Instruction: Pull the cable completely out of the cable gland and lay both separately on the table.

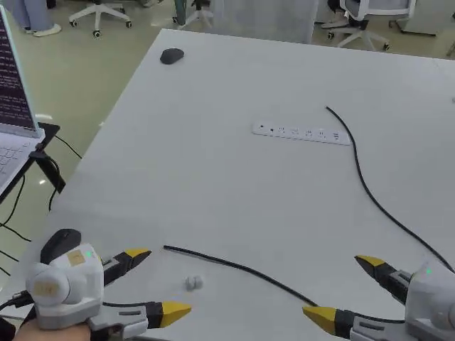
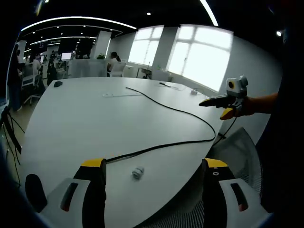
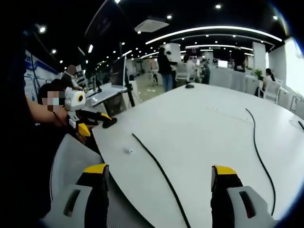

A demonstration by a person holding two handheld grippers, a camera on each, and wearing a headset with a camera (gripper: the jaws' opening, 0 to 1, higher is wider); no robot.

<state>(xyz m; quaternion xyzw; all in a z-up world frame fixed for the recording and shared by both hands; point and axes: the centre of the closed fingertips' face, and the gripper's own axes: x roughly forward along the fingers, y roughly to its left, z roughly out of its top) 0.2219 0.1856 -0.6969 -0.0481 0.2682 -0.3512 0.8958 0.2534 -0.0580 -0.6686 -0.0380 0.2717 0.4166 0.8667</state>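
Thin black cable (image 1: 234, 266) curving across white table (image 1: 213, 185), one end near front edge. Just beside that end, apart from it: one small white cable gland (image 1: 193, 283). Farther back: one white power strip (image 1: 301, 133), one black mouse (image 1: 171, 55). Left gripper (image 1: 166, 281) and right gripper (image 1: 333, 285) flanking, jaws apart, empty.

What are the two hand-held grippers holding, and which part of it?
Nothing. The left hand-held gripper and the right hand-held gripper are both open and empty. The cable and the white cable gland lie apart on the table.
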